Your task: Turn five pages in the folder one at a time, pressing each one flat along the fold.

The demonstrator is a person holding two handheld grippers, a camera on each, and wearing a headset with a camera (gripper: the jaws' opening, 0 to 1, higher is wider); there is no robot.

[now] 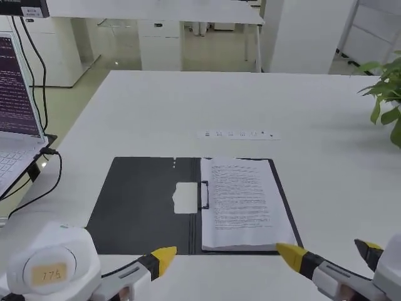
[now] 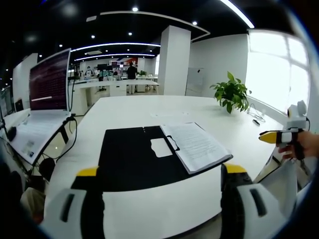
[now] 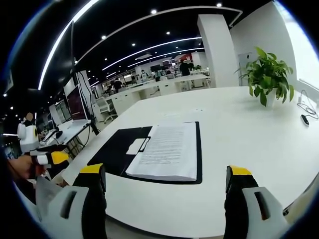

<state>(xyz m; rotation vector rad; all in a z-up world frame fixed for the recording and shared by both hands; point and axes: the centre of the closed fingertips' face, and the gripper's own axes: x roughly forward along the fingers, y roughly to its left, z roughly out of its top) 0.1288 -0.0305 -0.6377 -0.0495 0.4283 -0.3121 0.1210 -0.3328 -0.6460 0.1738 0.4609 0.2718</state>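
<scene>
Folder (image 1: 144,207) lies open on the white surface (image 1: 326,125), its stack of pages (image 1: 241,204) clipped on the right half, with no sheet lifted. Left tool (image 2: 160,171) and right tool (image 3: 165,170) hover at the near edge, both spread wide and empty. The first turn looks not yet begun. Next, one tool must catch the top sheet alone by its free edge.

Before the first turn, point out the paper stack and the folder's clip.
paper stack (image 1: 241,204), head view, middle of top page.
folder's clip (image 1: 204,195), head view, its black bar.
</scene>
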